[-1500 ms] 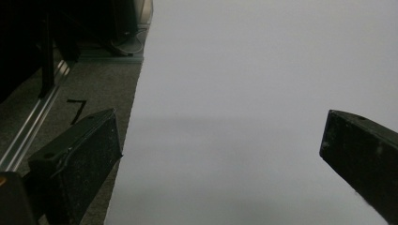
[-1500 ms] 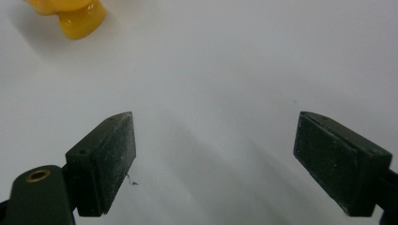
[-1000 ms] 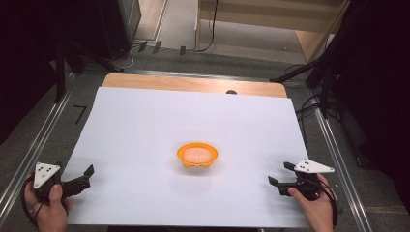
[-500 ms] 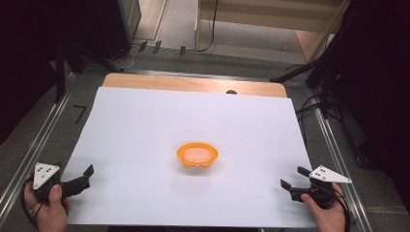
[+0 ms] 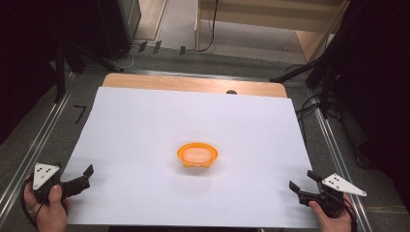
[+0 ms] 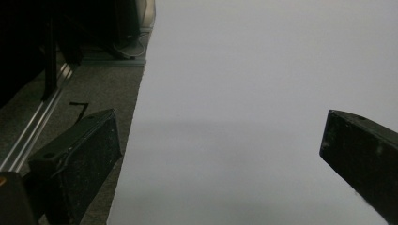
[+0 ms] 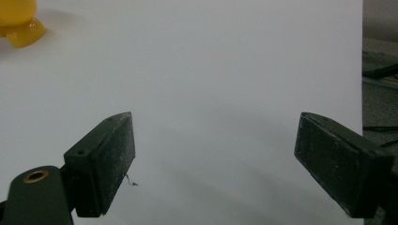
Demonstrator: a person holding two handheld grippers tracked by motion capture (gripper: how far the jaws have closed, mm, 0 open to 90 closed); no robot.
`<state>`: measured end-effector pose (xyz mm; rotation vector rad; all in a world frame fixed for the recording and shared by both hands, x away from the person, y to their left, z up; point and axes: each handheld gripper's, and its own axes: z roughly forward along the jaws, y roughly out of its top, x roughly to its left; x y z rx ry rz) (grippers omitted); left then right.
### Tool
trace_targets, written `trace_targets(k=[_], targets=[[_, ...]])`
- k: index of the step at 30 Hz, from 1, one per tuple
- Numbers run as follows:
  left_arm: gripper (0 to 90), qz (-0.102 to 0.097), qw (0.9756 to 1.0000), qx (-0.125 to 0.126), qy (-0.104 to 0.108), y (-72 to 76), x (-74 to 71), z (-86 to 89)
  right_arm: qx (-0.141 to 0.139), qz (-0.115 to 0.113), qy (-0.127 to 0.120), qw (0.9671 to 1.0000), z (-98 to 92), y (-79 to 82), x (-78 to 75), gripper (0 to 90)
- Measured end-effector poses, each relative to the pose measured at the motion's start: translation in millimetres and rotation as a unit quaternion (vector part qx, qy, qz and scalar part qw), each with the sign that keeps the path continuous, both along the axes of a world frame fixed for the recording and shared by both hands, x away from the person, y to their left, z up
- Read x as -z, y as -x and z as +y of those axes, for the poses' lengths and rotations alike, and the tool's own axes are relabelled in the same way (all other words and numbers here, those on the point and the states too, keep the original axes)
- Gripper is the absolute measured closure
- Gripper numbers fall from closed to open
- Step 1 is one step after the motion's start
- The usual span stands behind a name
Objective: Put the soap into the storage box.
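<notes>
Status: left tool parked at the counter's near left corner, jaws apart, empty. Orange bowl sits mid-sheet on the white paper, untouched. Right tool at the near right corner, jaws apart, empty. Nothing grasped yet; reach and pickup remain.

i saw a white sheet covering a wooden table, metal rails along both sides, grey floor beyond, dark stands and trailing cables.
</notes>
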<state>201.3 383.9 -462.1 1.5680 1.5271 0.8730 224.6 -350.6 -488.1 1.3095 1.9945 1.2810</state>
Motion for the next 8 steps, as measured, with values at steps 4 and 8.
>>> trace_targets(k=[4, 8], targets=[[0.0, 0.008, 1.0000, -0.001, -0.001, -2.0, 0.2, -0.3, 0.017, -0.007, 0.000, 0.9998, 0.7, 1.7, -0.1, 13.2], [0.0, 0.012, 0.9999, -0.003, 0.001, -2.2, 0.0, 0.2, 0.004, -0.016, 0.037, 0.9992, 11.0, 4.5, 0.2, 13.1]])
